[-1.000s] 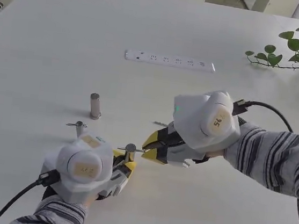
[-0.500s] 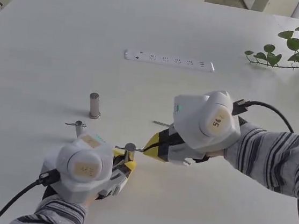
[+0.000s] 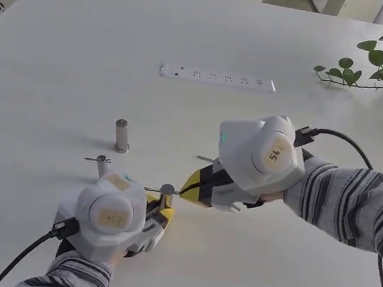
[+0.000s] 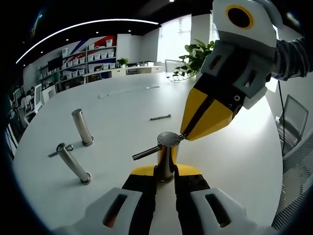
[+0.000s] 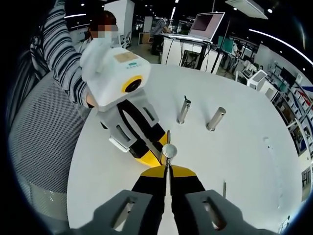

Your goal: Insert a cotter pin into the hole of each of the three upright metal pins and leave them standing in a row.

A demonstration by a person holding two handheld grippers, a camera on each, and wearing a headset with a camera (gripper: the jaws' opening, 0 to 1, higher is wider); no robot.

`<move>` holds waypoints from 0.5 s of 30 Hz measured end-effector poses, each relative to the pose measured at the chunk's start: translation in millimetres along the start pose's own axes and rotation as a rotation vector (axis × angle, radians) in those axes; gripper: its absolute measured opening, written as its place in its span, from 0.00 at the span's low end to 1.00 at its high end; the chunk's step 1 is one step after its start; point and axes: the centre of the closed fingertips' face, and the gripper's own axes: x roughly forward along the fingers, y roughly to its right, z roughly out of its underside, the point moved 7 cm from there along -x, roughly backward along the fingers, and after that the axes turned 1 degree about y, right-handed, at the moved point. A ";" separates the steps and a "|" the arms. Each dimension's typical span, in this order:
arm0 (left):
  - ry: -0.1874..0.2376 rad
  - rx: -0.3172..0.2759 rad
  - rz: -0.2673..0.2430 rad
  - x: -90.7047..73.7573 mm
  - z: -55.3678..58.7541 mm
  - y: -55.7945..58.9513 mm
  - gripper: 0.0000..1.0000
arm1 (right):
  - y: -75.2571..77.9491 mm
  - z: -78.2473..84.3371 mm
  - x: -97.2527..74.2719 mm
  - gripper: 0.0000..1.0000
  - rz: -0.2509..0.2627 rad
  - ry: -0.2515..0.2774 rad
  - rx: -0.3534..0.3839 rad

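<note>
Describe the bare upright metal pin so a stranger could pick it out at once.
On the white workbench, look nearer than the long white power strip, to its left. The silver cylindrical metal pin stands alone there; of the three pins, it alone has nothing crossing its top.

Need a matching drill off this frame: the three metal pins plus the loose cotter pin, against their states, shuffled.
Things, nearest to farthest in the head view:
1. nearest pin
2. middle pin
3. farthest pin
4. loose cotter pin

States:
A. lies flat on the table
B. stands free, with an inserted cotter pin through its top
C. clamped by the left gripper, with the right gripper shut on the gripped cotter pin in its hole
D. stands free, nothing through it

Pairs: 1-C, 2-B, 3-D, 4-A
</note>
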 end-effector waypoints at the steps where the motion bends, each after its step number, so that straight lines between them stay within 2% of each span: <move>1: -0.011 0.005 -0.002 0.0 1.2 0.0 0.11 | 0.0 -0.2 0.3 0.00 0.001 0.004 0.005; 3: -0.014 -0.017 -0.003 -0.7 2.3 -0.4 0.15 | 0.0 -0.3 0.5 0.04 0.006 0.007 0.024; 6: -0.019 -0.015 -0.017 -3.1 2.6 -3.0 0.20 | 0.7 -1.3 0.1 0.10 0.016 0.025 0.061; 10: -0.006 -0.019 -0.010 -8.4 -0.3 -4.1 0.28 | 2.3 -3.5 0.3 0.16 0.028 0.046 0.111; 15: 0.011 -0.021 -0.001 -14.3 -2.7 -4.3 0.37 | 1.4 -9.6 3.5 0.18 0.026 0.067 0.150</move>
